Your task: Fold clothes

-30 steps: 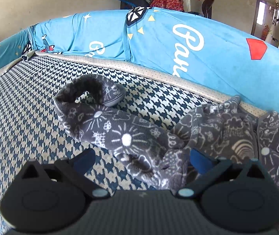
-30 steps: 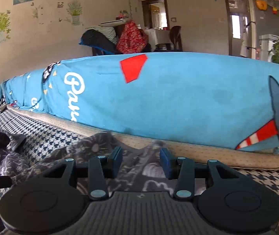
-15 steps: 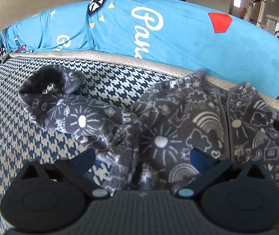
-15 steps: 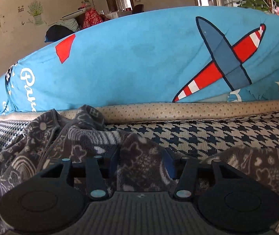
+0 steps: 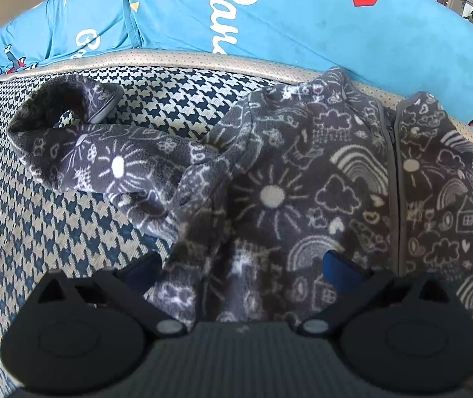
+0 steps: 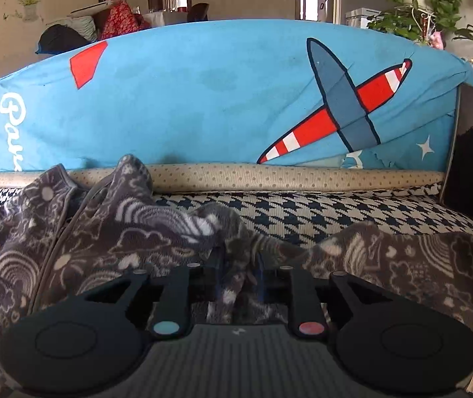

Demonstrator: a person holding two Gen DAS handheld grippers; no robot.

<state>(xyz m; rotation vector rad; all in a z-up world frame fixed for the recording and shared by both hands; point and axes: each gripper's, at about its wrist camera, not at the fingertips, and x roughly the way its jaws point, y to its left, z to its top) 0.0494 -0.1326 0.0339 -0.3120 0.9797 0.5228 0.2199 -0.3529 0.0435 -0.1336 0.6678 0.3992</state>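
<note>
Claws, two. Right claw (image 6: 239,277): jaws have just been closing and now pinch a raised ridge of the fleece jacket (image 6: 110,232), beside its zipper (image 5: 393,179). Left claw (image 5: 241,265): jaws spread wide over the jacket's body, fabric lying between the pads but not pressed.

Jacket: grey doodle-print fleece, spread on the houndstooth sofa seat (image 5: 37,232), collar against the blue cartoon-print cover (image 6: 203,93) on the backrest.

Sleeve (image 5: 103,162): stretched away from the zipper, cuff curled over.

Risks, judged:
- thin pinch may take only the top layer, so the fleece slips out on lifting;
- unpinned far side could drag and bunch;
- twisted sleeve may fold in crooked.
</note>
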